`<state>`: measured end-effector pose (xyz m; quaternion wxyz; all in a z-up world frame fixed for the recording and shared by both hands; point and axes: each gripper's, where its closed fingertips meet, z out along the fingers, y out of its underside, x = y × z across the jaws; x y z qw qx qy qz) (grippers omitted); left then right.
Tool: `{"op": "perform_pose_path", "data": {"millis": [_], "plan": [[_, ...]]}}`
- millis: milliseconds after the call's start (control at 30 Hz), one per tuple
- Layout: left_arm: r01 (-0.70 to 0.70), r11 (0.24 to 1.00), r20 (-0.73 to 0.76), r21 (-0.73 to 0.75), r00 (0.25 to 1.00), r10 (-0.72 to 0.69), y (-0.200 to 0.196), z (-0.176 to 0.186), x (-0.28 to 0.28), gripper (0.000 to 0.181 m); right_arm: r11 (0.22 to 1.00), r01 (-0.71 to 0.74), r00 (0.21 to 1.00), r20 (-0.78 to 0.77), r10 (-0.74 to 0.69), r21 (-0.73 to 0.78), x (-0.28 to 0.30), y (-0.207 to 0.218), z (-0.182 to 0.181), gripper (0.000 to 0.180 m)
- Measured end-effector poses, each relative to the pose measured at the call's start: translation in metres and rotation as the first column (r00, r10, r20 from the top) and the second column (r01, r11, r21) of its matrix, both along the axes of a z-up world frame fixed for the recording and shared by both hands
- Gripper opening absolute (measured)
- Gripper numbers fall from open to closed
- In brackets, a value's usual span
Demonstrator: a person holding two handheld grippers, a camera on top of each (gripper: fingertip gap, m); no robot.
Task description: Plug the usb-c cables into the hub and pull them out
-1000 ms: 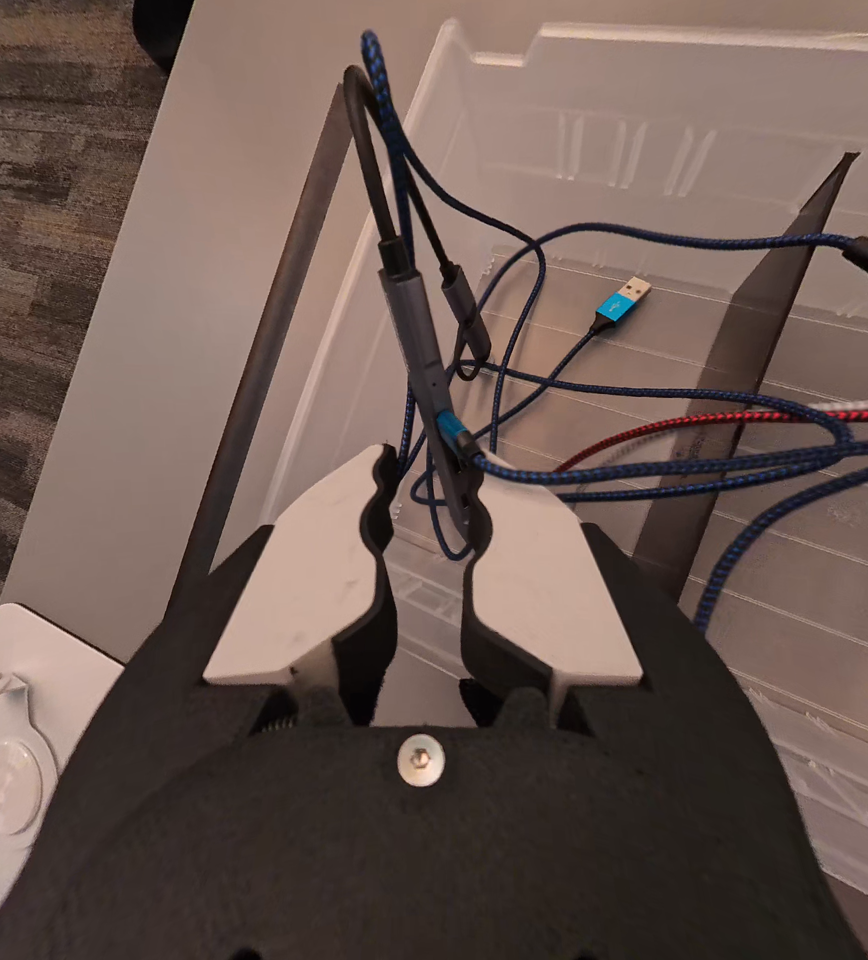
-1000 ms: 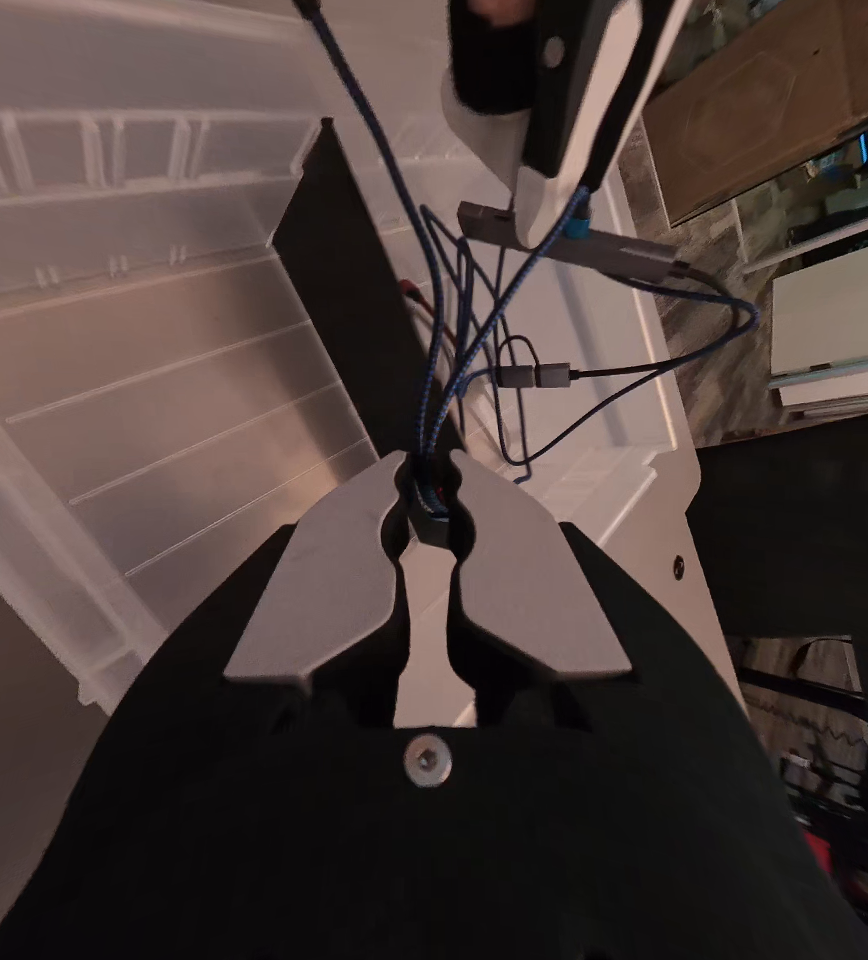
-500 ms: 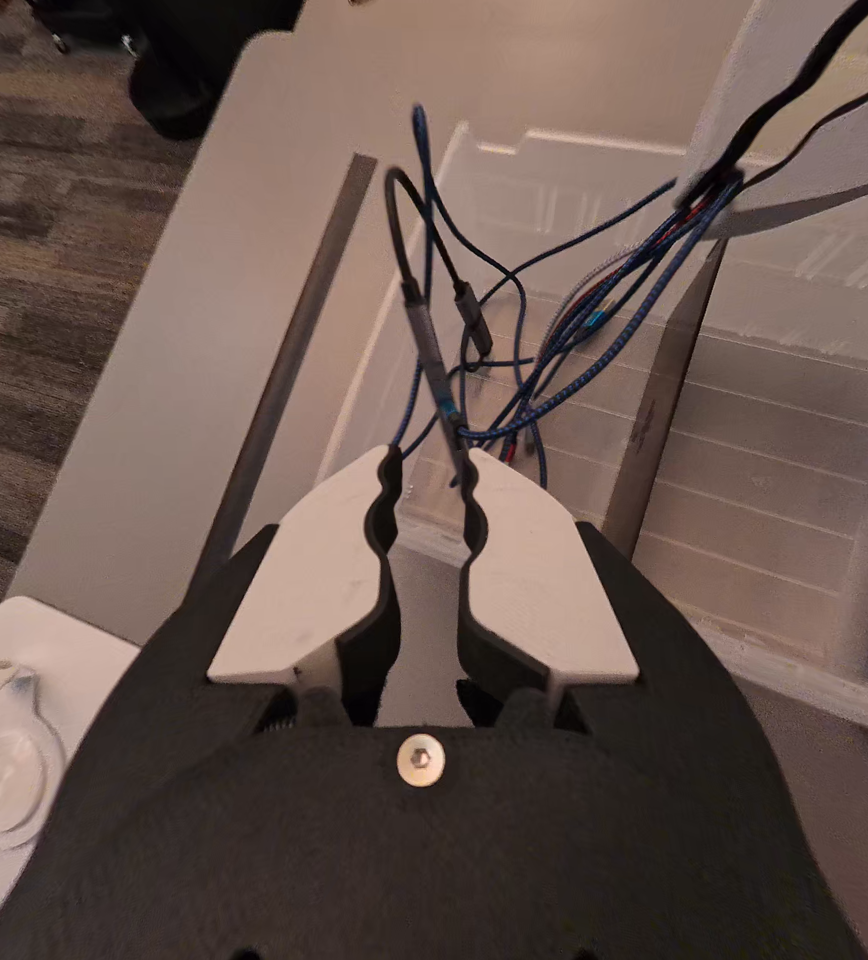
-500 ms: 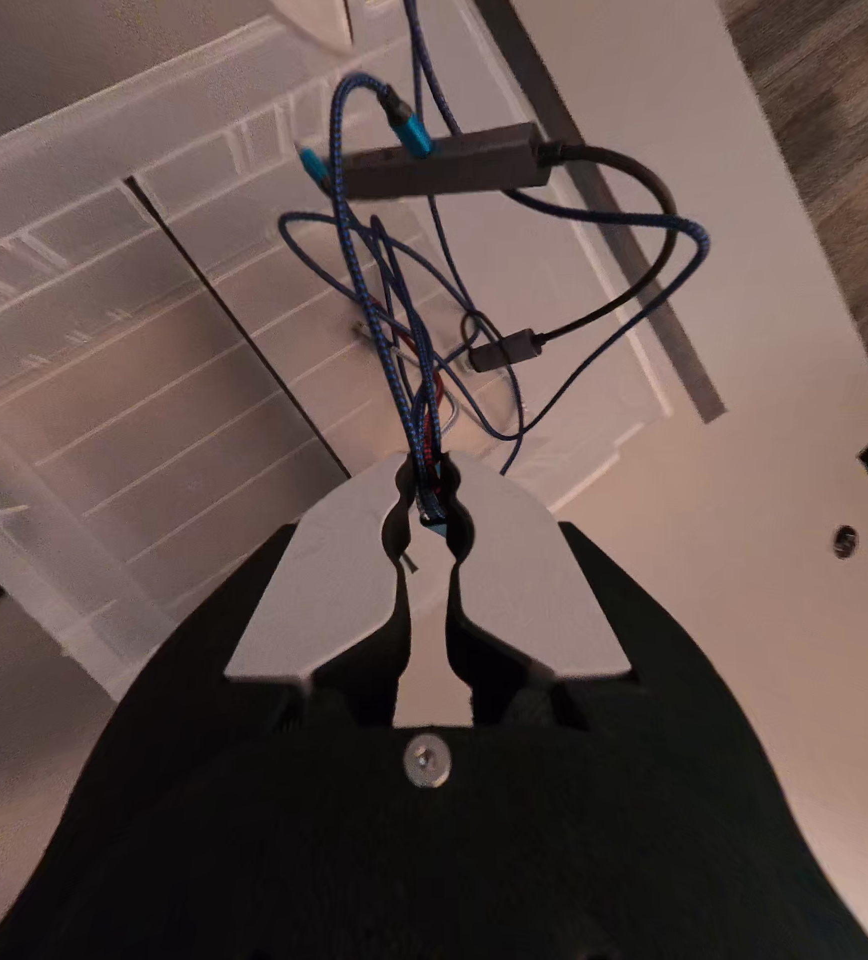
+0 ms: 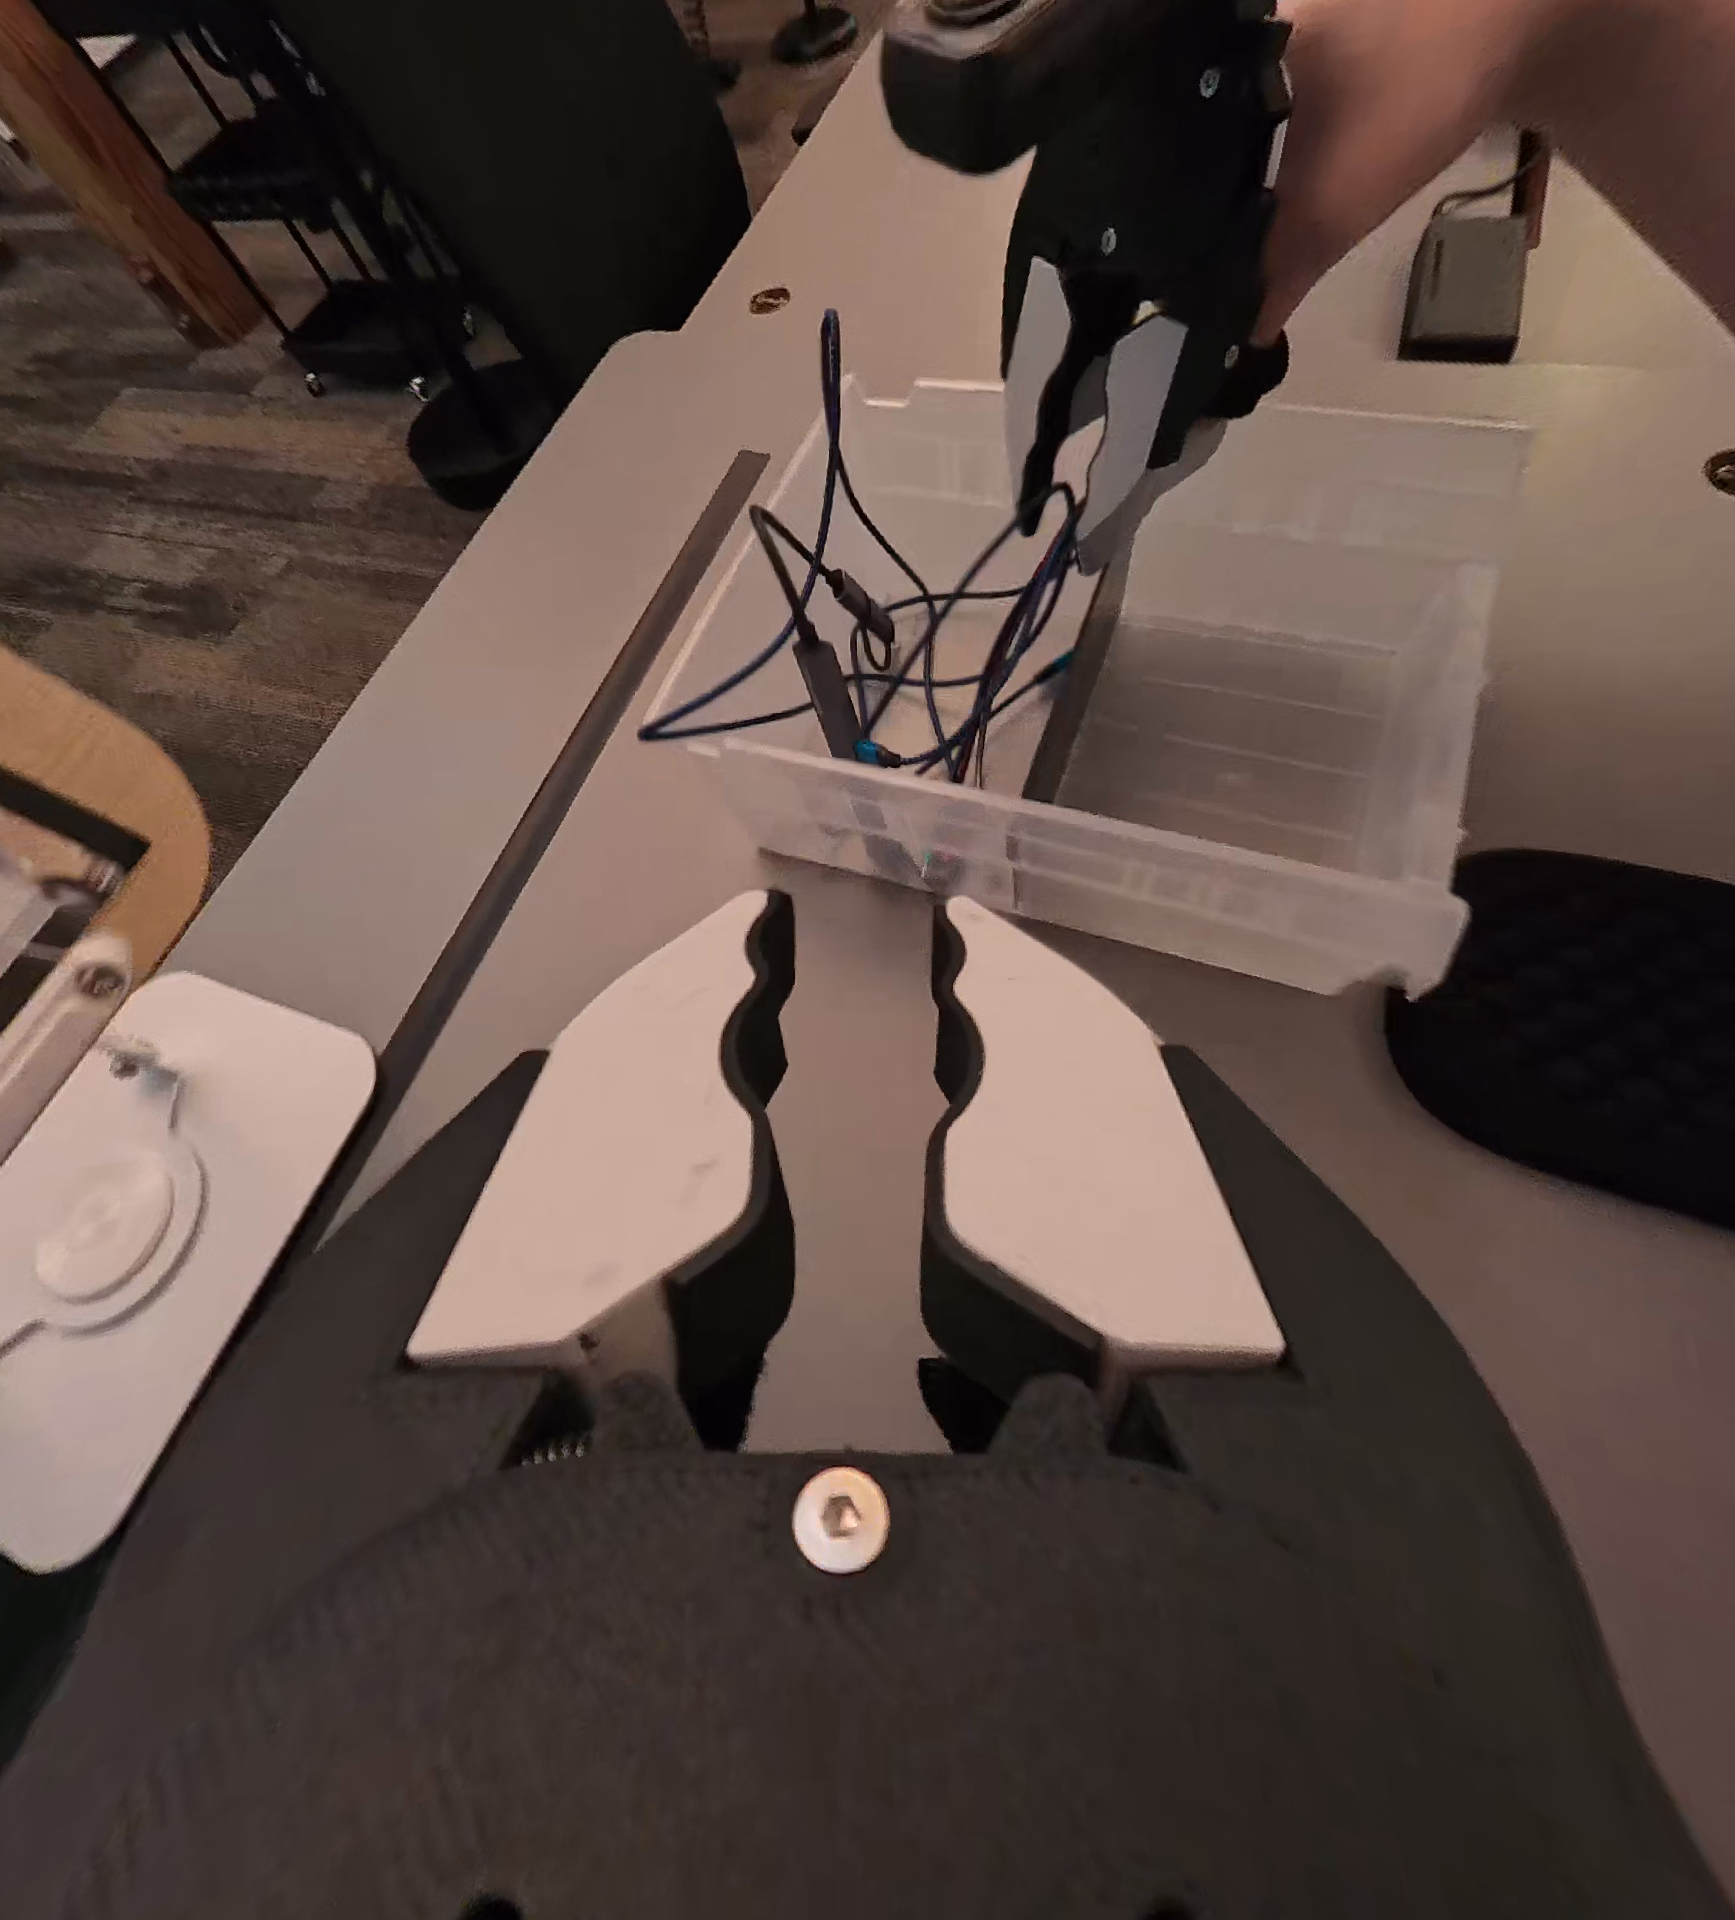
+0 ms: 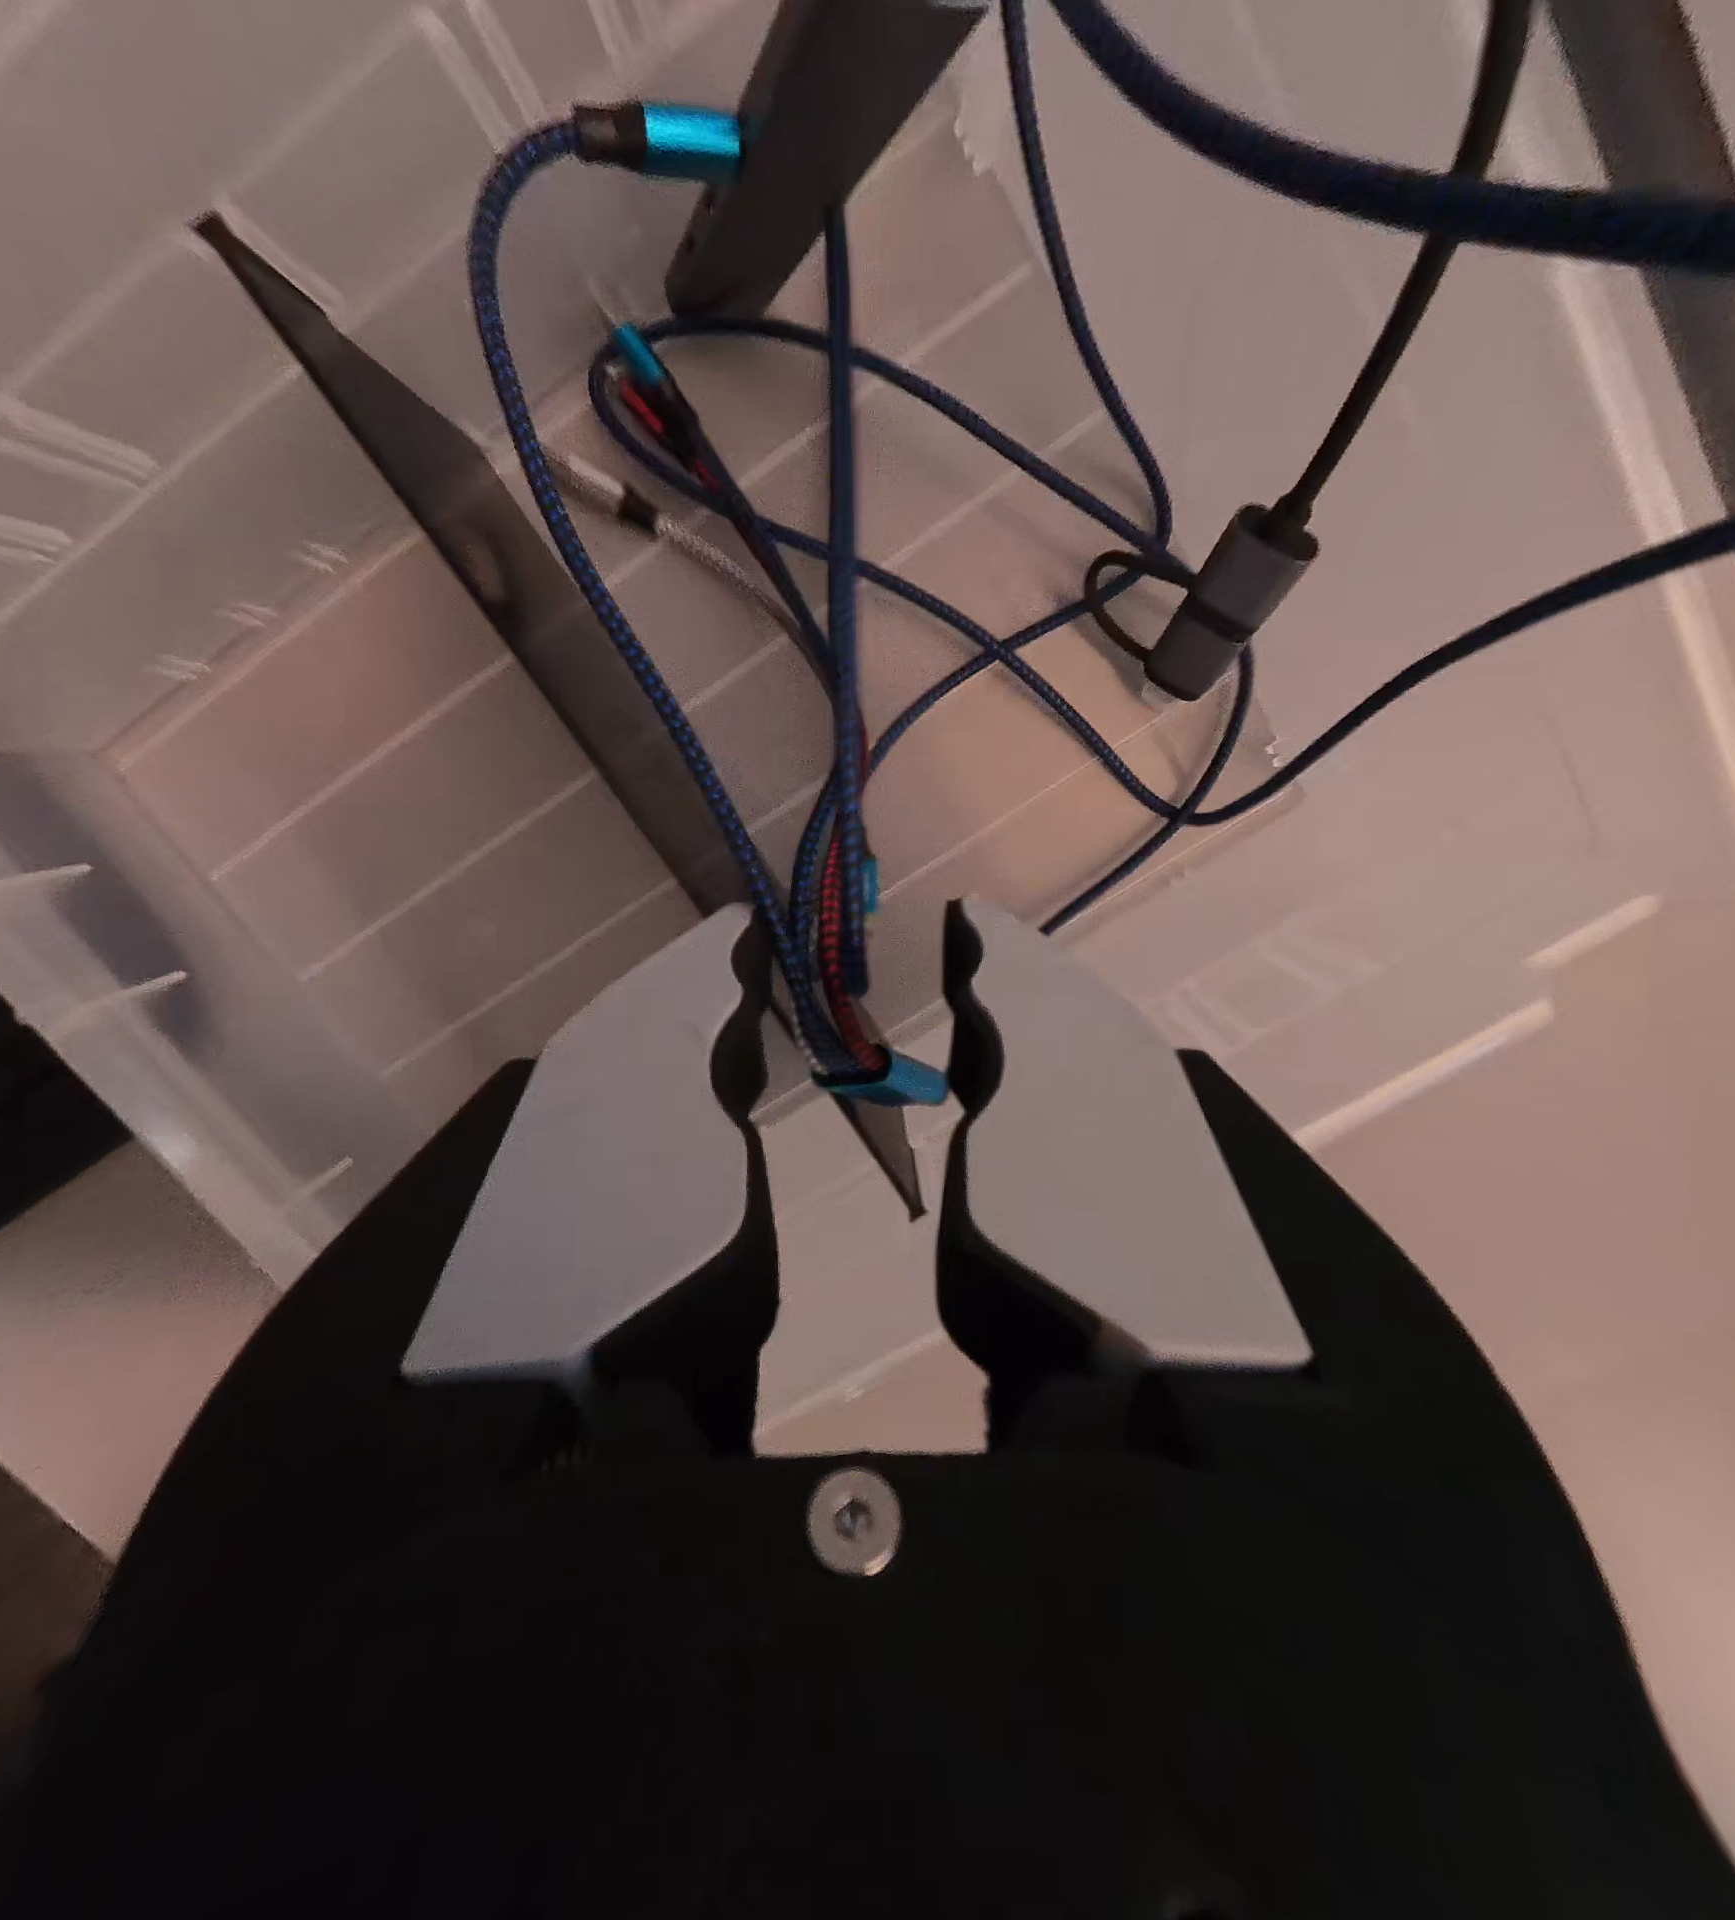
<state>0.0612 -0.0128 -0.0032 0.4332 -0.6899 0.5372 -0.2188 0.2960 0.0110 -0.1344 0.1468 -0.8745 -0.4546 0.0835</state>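
Observation:
The grey hub (image 5: 827,691) stands tilted inside the left part of the clear plastic bin (image 5: 1154,883), with a blue-tipped cable plugged into it (image 6: 686,140); in the right wrist view the hub (image 6: 801,135) sits at the top. My left gripper (image 5: 863,914) is open and empty, in front of the bin's near wall. My right gripper (image 6: 850,925) is above the bin with its jaws apart. A bundle of blue and red braided cables (image 6: 832,935) with a blue plug (image 6: 884,1081) lies loosely between its fingers. It also shows in the left wrist view (image 5: 1060,525), held by a hand.
A black divider (image 5: 1071,707) splits the bin. A black mat (image 5: 1621,1039) lies right of the bin. A white stand base (image 5: 115,1195) is near left, and a grey strip (image 5: 582,727) runs along the table. The table edge and floor are at left. Across from one pair of fingers to the other is roughly 25 cm.
My left gripper let go of the hub and drew back out of the bin. The hub now rests in the bin. My right gripper's jaws opened around the cable bundle.

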Motion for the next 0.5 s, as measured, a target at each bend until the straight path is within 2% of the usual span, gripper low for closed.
{"op": "perform_pose_path", "data": {"millis": [67, 167, 233, 367, 500], "plan": [[-0.022, 1.000, 0.041, 0.000, 0.999, 0.022, -0.013, 0.012, -0.024, 0.027, 0.999, 0.014, 0.999, -0.040, -0.012, 0.043, -0.002, -0.004, 0.011, 0.040], [-0.084, 0.996, 0.119, 0.023, 0.990, 0.080, -0.027, 0.040, -0.067, 0.030, 0.977, 0.048, 0.995, -0.095, -0.029, 0.209, -0.002, -0.004, 0.043, 0.045], [-0.153, 0.986, 0.161, 0.069, 0.977, 0.140, -0.032, 0.061, -0.100, 0.032, 0.934, 0.093, 0.990, -0.133, -0.050, 0.346, -0.005, -0.004, 0.072, 0.046], [-0.339, 0.929, 0.233, 0.149, 0.925, 0.300, -0.033, 0.099, -0.179, 0.034, 0.781, 0.189, 0.965, -0.261, -0.034, 0.596, -0.036, -0.013, 0.139, 0.052], [-0.484, 0.874, 0.202, 0.051, 0.862, 0.465, -0.034, 0.094, -0.259, 0.043, 0.585, 0.245, 0.937, -0.344, 0.061, 0.773, -0.084, -0.033, 0.201, 0.057]]}}
